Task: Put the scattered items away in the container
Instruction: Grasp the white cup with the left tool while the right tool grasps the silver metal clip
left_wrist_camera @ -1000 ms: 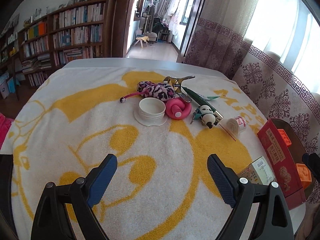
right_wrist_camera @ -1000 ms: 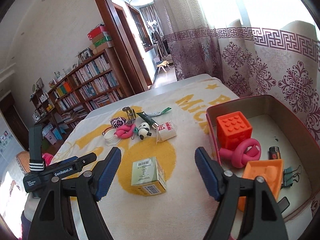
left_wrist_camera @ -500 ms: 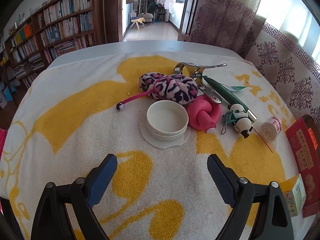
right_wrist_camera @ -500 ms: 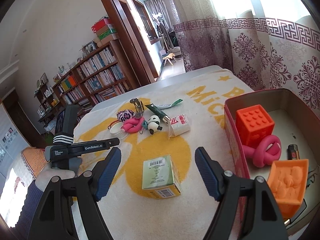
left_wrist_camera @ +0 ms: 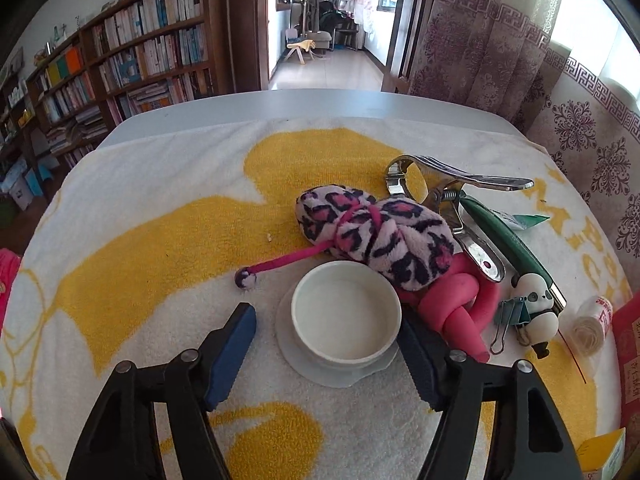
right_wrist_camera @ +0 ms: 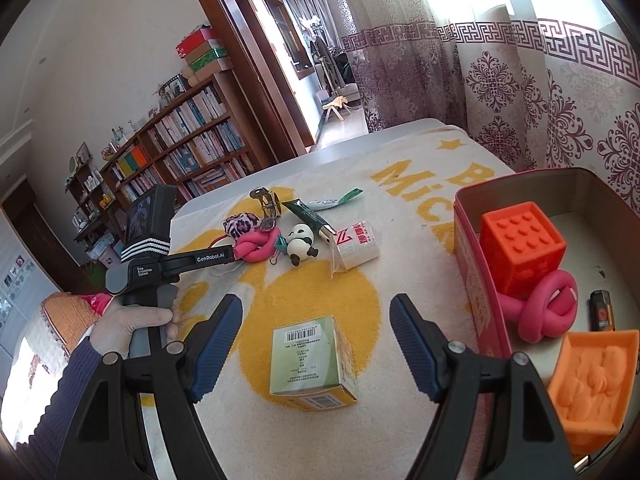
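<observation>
Both jaws of left gripper closing round white cup.

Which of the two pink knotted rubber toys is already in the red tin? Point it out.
The pink knotted rubber toy beside the orange studded block is; the other pink knot lies on the towel.

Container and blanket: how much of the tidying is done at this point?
Done: the red container already holds an orange block, a pink knot and an orange mould. In hand: nothing yet; the left gripper is closing around the white cup, pads not yet pressing. The right gripper is open above the green box. Left: cup, box, leopard plush, panda and the items beside them.
</observation>
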Motion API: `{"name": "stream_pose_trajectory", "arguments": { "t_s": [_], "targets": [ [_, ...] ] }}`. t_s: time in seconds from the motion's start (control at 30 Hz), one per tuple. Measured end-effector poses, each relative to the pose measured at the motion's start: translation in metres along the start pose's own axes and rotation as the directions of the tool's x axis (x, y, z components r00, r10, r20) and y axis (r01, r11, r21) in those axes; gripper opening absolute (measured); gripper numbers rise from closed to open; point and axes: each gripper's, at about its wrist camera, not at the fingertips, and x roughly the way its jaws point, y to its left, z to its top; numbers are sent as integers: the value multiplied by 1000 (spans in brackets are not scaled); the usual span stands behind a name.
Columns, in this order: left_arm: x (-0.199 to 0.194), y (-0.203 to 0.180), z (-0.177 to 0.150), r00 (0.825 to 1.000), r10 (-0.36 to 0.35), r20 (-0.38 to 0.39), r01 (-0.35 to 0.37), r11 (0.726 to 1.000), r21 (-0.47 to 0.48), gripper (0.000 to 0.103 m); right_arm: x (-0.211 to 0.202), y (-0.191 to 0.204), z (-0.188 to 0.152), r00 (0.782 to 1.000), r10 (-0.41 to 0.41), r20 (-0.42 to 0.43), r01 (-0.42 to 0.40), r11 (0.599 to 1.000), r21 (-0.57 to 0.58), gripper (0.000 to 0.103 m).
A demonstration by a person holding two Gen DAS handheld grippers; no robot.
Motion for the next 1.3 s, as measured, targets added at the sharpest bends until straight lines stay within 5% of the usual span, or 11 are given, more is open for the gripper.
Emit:
{"name": "stream_pose_trajectory", "arguments": {
  "t_s": [0.6, 1.03, 1.3],
  "targets": [
    [-45, 39, -36, 999, -44, 26, 45, 999, -25, 62, 27, 35, 36, 998, 32, -51, -35, 998, -53, 80],
    [-66, 45, -59, 992, -113, 52, 114, 993, -26, 62, 139, 78, 102, 984, -35, -173, 15, 993, -120, 79],
    [-58, 48, -62, 992, -126, 25, 127, 991, -33, 62, 213, 71, 128, 954, -61, -295, 41, 996, -74, 80]
  ]
}}
